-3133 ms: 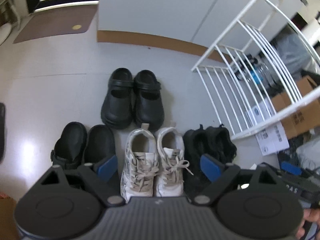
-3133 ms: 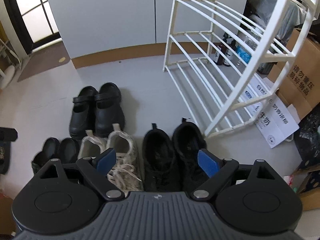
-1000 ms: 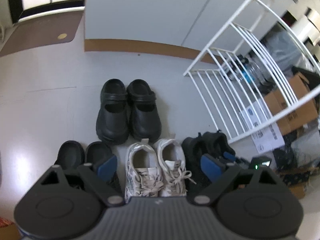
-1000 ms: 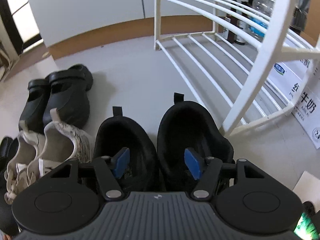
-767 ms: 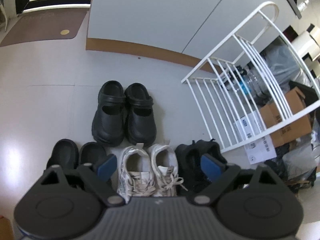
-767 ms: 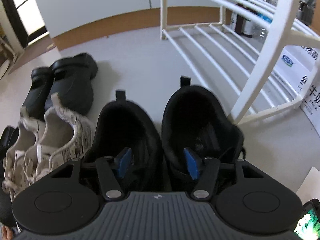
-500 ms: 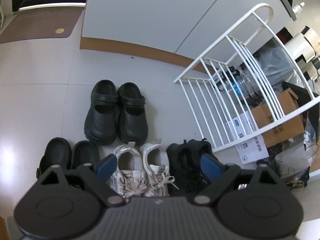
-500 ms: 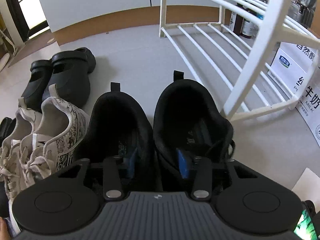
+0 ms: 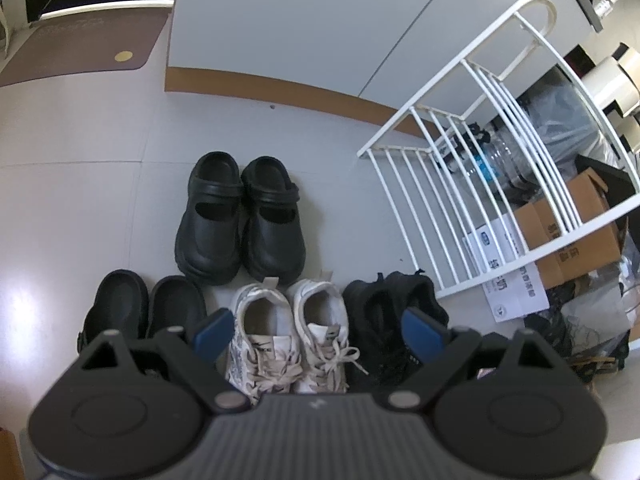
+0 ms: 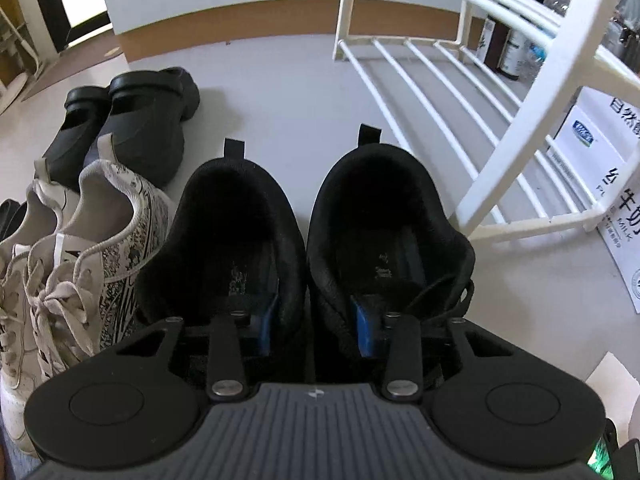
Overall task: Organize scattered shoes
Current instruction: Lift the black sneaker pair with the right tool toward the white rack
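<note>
The right gripper (image 10: 314, 322) has come down from above the shoes, and now one blue finger sits inside each of the black sneakers (image 10: 316, 240), with the two inner walls between them. Its jaws have closed in and now pinch those two walls together, so it looks like it means to lift the pair as one. On the far left of the floor (image 9: 80, 184) sit small black slip-ons (image 9: 144, 308). Next to them are the white lace-up sneakers (image 9: 288, 332), and behind those are the chunky black clogs (image 9: 240, 220). The left gripper (image 9: 316, 330) hangs above the white pair with its blue fingers spread wide and nothing between them. Then come the black sneakers, side by side on the floor, just beside the leg of the white wire shoe rack (image 10: 520, 128). Past the rack are a cardboard box (image 9: 576, 232) and some bottles (image 10: 504, 52). Things could go wrong here. The walls of the shoes are soft, so one shoe could slip out and drop when the pair goes up. The two shoes could also sag and swing, because the grip is near the tongue and not in the middle. The rack leg is very close on the right, so a lifted shoe could bump it or catch on a bar. A loose lace could snag too.
</note>
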`<state>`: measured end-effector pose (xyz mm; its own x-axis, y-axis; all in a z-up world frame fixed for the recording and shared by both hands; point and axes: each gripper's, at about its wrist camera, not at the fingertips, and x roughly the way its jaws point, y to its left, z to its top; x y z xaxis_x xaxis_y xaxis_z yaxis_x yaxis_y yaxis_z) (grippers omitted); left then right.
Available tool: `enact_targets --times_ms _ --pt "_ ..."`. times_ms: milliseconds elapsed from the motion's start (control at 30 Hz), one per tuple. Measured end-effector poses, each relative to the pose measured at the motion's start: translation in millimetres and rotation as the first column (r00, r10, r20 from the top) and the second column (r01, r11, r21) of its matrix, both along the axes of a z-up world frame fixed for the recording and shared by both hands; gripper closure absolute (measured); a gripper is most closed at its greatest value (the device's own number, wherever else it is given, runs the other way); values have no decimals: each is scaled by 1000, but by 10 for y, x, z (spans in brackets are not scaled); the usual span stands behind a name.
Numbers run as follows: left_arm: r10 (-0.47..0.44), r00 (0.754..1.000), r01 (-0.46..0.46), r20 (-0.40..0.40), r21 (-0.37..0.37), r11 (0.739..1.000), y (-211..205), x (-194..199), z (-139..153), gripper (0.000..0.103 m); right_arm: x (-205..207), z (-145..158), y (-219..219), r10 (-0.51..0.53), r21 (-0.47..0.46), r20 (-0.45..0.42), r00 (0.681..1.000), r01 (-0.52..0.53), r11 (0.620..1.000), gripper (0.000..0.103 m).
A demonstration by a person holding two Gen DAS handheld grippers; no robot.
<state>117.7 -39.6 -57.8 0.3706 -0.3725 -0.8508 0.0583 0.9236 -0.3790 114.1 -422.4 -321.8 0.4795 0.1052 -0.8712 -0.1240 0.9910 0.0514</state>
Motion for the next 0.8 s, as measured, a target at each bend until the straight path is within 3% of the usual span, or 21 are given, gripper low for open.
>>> enact_targets --times_ms 167,367,600,800 --pt "0 1000 0 -6 5 1000 -31 16 -12 11 -7 -36 -38 14 12 9 1000 -15 1000 71" --pt "-7 1000 7 -11 7 1000 -86 28 -23 11 -34 -44 -51 31 24 33 999 -32 999 69" --pt "-6 1000 6 -24 -10 1000 -127 28 -41 11 -143 -44 -18 36 7 123 992 -37 999 69" --pt "-10 999 10 -31 -16 1000 -169 23 -54 11 -64 -57 -115 9 78 90 996 -16 997 67"
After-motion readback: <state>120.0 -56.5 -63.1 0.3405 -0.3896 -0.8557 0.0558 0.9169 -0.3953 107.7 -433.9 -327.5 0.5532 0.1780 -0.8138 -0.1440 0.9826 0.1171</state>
